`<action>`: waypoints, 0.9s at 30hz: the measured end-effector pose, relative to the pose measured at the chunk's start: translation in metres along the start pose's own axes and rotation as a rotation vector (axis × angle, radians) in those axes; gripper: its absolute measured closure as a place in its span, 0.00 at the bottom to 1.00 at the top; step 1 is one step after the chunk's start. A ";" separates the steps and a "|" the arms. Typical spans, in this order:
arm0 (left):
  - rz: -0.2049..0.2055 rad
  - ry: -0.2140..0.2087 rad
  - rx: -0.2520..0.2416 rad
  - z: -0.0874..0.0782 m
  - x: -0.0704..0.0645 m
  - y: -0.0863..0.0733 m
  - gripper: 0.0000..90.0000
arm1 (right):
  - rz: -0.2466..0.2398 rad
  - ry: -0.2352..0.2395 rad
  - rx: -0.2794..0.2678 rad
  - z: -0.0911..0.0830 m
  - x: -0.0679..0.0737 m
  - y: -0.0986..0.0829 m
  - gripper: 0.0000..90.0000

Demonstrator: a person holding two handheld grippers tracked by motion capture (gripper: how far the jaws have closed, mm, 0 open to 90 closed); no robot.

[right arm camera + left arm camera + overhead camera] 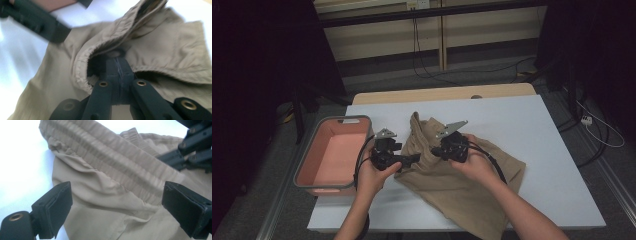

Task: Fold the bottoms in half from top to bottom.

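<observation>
A tan garment with an elastic waistband lies crumpled on the pale table. My left gripper is at the garment's left edge. In the left gripper view it stands open, its jaws wide on either side of the cloth just below the waistband. My right gripper is shut on a fold of the waistband, which it lifts a little. In the right gripper view its closed jaws meet under the gathered hem of the garment. The right gripper's linkage shows at the far right of the left gripper view.
A pink basket with a grey rim stands at the table's left edge, close to my left hand. Cables run over the floor beyond the table and at its right. The table's far half is bare.
</observation>
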State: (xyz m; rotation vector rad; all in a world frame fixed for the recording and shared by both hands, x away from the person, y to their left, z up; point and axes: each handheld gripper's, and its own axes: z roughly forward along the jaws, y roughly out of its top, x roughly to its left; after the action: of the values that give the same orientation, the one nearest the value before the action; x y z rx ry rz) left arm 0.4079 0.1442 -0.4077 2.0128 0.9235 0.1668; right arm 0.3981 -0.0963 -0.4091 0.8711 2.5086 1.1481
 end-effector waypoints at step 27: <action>0.001 0.024 0.011 -0.001 0.001 0.000 0.11 | -0.031 0.100 0.050 -0.002 0.038 -0.068 1.00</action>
State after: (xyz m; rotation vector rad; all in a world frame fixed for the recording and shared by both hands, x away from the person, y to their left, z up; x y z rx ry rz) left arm 0.4082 0.1456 -0.4079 2.0257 0.9402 0.1867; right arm 0.3392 -0.1089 -0.4583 0.8034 2.6322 1.1512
